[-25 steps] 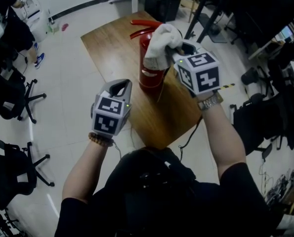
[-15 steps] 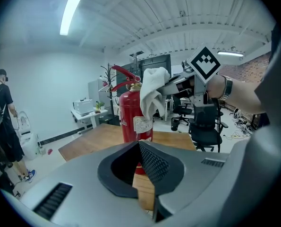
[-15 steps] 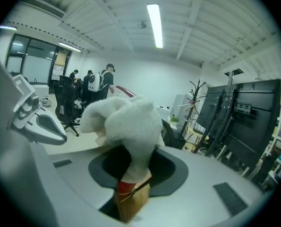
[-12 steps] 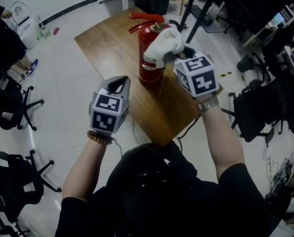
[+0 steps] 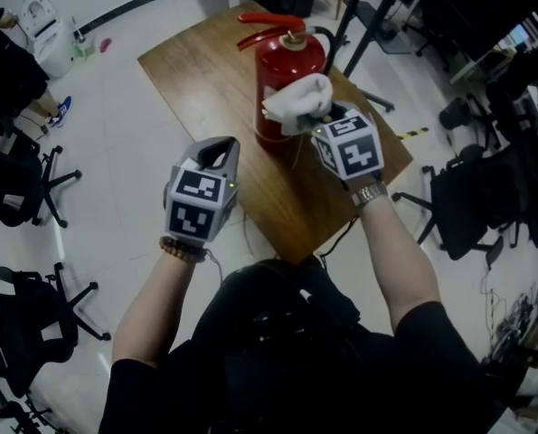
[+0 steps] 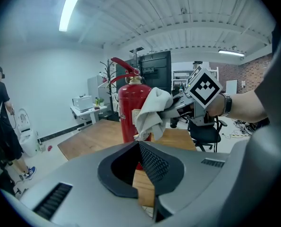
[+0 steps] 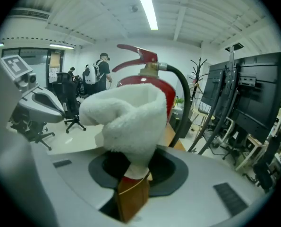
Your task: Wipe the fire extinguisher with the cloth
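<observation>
Head view: the fire extinguisher (image 5: 285, 66) stands upright on the desk (image 5: 201, 75), long axis vertical, lever pointing left. The right gripper (image 5: 327, 116) holds the cloth (image 5: 300, 100) against its near side to wipe. The left gripper (image 5: 216, 156) waits apart.
Left gripper view: fingers closed together, empty, kept clear of the cylinder.
Right gripper view: fingers, just tightened slightly, clamp the bunched cloth. It probably touches the red body, but the cloth hides the contact.
</observation>
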Tool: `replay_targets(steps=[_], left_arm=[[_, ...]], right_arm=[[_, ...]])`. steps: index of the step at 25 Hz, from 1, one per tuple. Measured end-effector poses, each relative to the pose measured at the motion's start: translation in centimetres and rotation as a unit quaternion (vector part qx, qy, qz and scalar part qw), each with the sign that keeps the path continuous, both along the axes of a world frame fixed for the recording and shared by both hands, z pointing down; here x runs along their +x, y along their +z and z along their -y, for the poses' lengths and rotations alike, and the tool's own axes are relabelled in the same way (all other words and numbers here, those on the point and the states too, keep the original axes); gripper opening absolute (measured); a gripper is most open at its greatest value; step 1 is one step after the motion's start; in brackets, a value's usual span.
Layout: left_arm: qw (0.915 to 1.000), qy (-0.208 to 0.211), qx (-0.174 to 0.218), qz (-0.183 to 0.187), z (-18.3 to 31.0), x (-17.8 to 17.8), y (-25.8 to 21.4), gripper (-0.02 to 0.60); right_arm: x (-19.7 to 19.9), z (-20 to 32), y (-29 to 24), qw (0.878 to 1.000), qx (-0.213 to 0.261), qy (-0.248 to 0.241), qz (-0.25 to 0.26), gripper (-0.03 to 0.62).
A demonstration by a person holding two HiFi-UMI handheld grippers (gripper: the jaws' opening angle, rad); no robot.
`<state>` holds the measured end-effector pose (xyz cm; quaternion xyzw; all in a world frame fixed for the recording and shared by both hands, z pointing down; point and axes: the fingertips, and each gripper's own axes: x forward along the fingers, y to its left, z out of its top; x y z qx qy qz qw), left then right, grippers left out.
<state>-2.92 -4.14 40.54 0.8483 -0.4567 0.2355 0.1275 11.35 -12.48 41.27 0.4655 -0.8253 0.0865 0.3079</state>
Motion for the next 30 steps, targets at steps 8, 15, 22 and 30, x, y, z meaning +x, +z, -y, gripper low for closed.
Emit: replay_targets(steps=[8,15,22,30], left_arm=[[0.9995,-0.02,-0.019,0.013,0.8,0.8,1.2,0.0],[0.9987,-0.029,-0.033,0.024,1.5,1.9,2.2,0.0],[0.9976,-0.04,-0.045,0.034,1.6,1.9,2.9,0.0],[0.9957,-0.056,-0.061,0.043,1.2,0.6,4.0,0.0]], right_arm=[[0.4,0.7,5.5,0.999,-0.047,-0.015,0.01,0.115],[0.6,0.7,11.0,0.996,-0.088,-0.021,0.003,0.115],[0.2,0.5,16.2,0.991,-0.128,-0.027,-0.006,0.115],[0.0,0.3,21.0,0.986,-0.162,-0.024,-0.027,0.115]])
